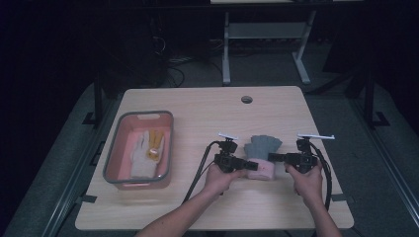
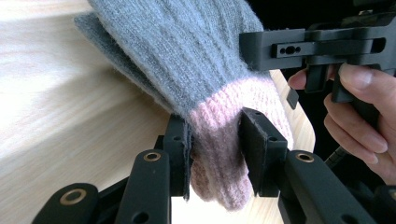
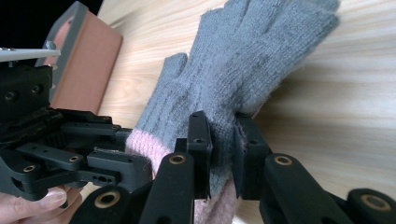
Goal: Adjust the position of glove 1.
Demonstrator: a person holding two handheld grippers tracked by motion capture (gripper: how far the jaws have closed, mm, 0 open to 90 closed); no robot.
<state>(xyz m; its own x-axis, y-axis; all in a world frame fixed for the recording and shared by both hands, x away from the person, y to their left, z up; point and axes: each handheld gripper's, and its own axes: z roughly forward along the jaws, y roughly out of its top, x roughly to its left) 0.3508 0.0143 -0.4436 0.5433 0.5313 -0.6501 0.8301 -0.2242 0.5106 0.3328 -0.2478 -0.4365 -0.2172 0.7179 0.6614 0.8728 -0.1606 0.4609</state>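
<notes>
A grey knit glove (image 1: 263, 146) with a pink cuff (image 1: 261, 169) is held between my two grippers near the table's front. My left gripper (image 1: 243, 162) pinches the pink cuff (image 2: 219, 144) from the left, its jaws pressed into the knit. From the right, my right gripper (image 1: 273, 158) is clamped on the glove (image 3: 243, 70) just above the cuff, fabric bunched between its pads (image 3: 201, 140). In the left gripper view the grey fingers (image 2: 187, 42) hang toward the table. A second grey layer shows under the glove (image 2: 121, 60).
A pink bin with a grey rim (image 1: 114, 148) stands at the table's left and holds a white glove (image 1: 141, 155) and a yellow one (image 1: 156, 143). The wooden table (image 1: 207, 108) has a round hole (image 1: 246, 99) near its far edge.
</notes>
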